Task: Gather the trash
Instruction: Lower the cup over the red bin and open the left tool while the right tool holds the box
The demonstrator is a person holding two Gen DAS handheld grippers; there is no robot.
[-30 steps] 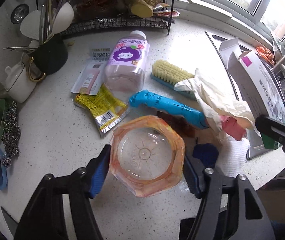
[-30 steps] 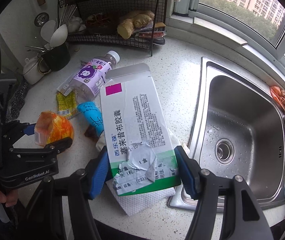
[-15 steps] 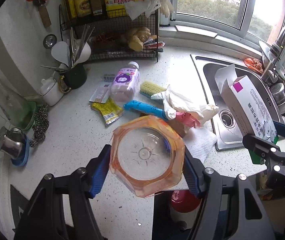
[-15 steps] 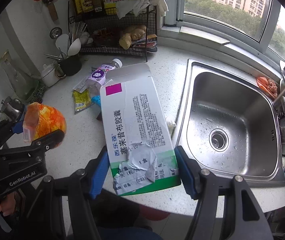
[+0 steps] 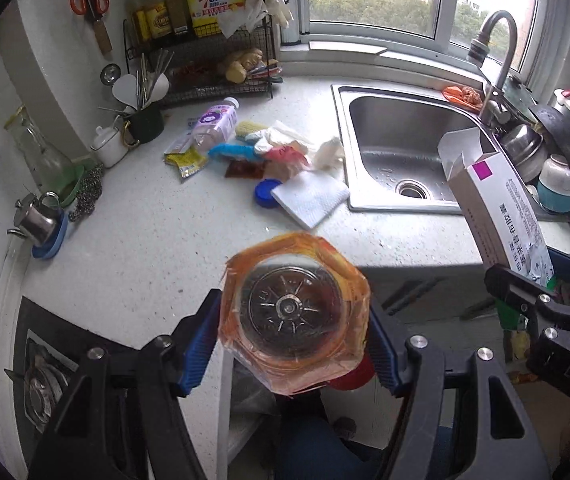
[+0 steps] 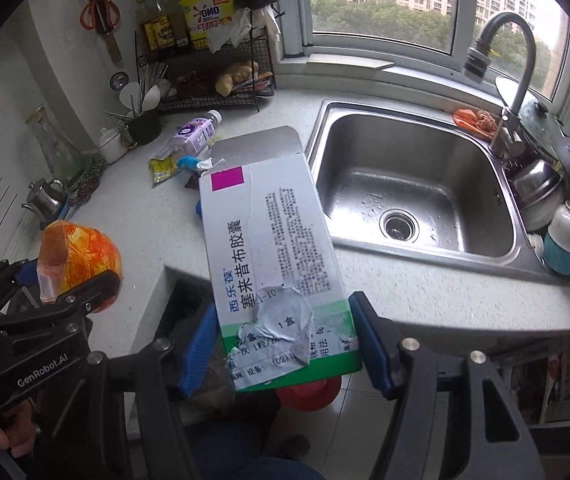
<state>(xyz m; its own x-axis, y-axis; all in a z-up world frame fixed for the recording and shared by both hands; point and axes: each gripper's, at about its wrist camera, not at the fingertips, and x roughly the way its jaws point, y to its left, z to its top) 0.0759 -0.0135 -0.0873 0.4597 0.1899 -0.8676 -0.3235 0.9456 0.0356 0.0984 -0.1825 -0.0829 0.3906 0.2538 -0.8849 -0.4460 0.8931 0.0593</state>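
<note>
Two tools, each one pinching trash — left tool [image 5: 295,344] grips an orange plastic cup [image 5: 293,312], right tool [image 6: 283,346] a white medicine box [image 6: 273,256], tabletop [image 5: 157,240] beyond them.

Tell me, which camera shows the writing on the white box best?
The right wrist view. There the white box faces the camera, its printed front filling the middle, gripped by the right gripper. The left wrist view shows the box only at the right edge, slanted, with small, partial print.

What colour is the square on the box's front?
Magenta square on the white box, clearest in the right wrist view.
</note>
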